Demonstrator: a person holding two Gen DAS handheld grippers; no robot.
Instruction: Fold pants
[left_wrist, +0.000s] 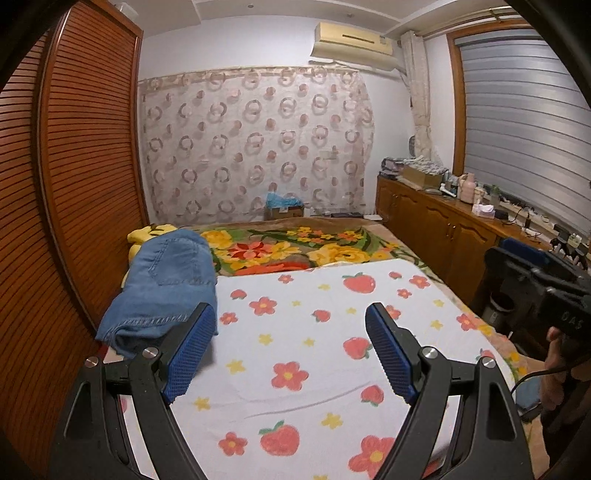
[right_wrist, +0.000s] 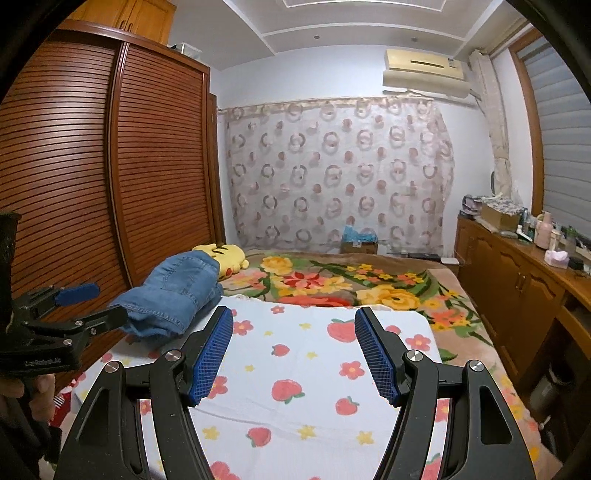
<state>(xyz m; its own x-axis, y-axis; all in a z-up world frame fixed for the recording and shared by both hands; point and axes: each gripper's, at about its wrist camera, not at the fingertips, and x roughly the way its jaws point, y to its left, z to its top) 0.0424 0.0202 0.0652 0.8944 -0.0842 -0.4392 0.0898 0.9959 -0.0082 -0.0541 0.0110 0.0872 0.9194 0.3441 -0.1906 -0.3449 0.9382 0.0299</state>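
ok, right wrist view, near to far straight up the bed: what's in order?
Strawberry-and-flower towel → floral blanket → cardboard box with blue bag → ring-patterned curtain. The denim pants and yellow plush lie off to the left by the wardrobe.

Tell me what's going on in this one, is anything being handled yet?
Not yet. A person holds a gripper in each hand over a bed. The left gripper and right gripper are both open with nothing between the fingers. The jeans lie bunched at the bed's left edge by the wardrobe, partly on the strawberry towel, untouched. Folding hasn't started.
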